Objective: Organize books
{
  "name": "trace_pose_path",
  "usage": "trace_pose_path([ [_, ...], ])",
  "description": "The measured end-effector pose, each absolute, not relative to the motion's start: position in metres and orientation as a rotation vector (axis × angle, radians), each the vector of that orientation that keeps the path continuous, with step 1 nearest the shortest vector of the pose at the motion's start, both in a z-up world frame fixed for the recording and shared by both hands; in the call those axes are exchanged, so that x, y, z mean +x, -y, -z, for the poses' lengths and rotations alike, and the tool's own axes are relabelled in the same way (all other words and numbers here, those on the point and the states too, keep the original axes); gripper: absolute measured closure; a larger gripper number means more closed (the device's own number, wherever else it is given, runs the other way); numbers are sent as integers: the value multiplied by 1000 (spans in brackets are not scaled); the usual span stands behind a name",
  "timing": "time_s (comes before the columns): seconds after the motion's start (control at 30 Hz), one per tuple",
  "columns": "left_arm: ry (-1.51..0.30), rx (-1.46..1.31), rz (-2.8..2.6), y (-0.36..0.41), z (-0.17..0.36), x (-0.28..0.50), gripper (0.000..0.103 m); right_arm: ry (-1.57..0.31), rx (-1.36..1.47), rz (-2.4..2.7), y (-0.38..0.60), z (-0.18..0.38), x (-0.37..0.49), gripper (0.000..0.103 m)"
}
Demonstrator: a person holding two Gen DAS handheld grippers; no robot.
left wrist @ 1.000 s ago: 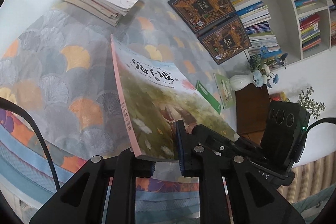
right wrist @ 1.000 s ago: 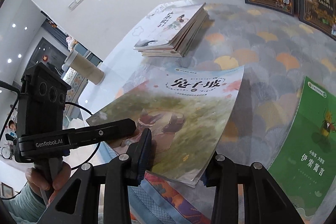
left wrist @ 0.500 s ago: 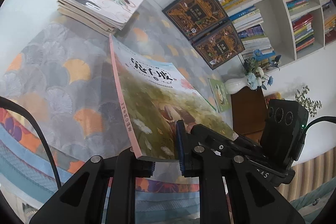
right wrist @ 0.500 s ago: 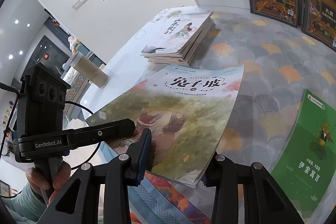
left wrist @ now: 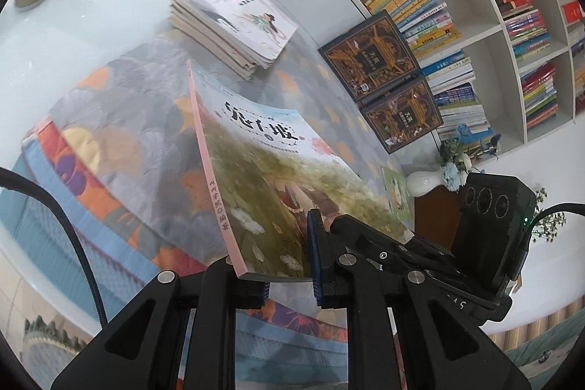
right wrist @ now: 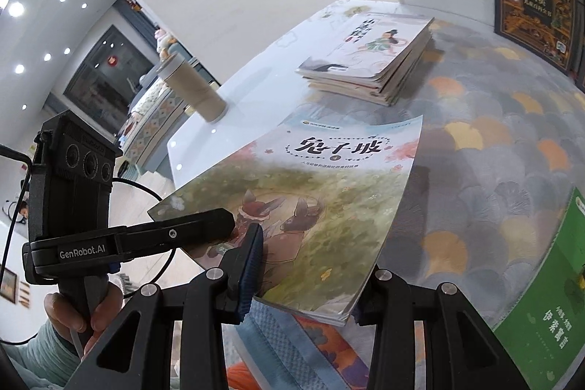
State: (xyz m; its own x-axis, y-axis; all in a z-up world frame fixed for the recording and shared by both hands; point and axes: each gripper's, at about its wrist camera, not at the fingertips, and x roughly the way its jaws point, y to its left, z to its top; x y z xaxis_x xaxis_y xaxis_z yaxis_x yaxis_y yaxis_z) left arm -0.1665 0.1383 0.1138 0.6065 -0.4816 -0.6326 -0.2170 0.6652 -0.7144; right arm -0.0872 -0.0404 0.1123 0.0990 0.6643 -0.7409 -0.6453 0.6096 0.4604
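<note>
A picture book [left wrist: 263,178] with a pink spine and a green meadow cover is held off the table by both grippers. My left gripper [left wrist: 289,280] is shut on its near corner by the spine. My right gripper [right wrist: 307,284] is shut on its near edge; the book [right wrist: 321,207] fills that view's middle, with the left gripper's body [right wrist: 146,240] at its left corner. A stack of thin books [left wrist: 234,24] lies at the table's far side and also shows in the right wrist view [right wrist: 373,57]. A green book [right wrist: 548,287] lies flat on the right.
The table has a fan-patterned cloth [left wrist: 120,119]. Two dark ornate books [left wrist: 387,75] lean against a full bookshelf [left wrist: 512,6]. A beige cylinder [right wrist: 193,86] stands on the white table part. A vase with blue flowers [left wrist: 438,174] stands beyond the table's end.
Both grippers have lifted the picture book higher and carried it toward the stack. The cameras see the table from higher up.
</note>
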Motion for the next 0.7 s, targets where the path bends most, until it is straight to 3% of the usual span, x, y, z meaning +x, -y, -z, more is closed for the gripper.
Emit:
trace_pose_path([
  [0.7, -961, -844, 219, -107, -110, -157, 88, -1117, 74, -909, 69, -107, -90, 63],
])
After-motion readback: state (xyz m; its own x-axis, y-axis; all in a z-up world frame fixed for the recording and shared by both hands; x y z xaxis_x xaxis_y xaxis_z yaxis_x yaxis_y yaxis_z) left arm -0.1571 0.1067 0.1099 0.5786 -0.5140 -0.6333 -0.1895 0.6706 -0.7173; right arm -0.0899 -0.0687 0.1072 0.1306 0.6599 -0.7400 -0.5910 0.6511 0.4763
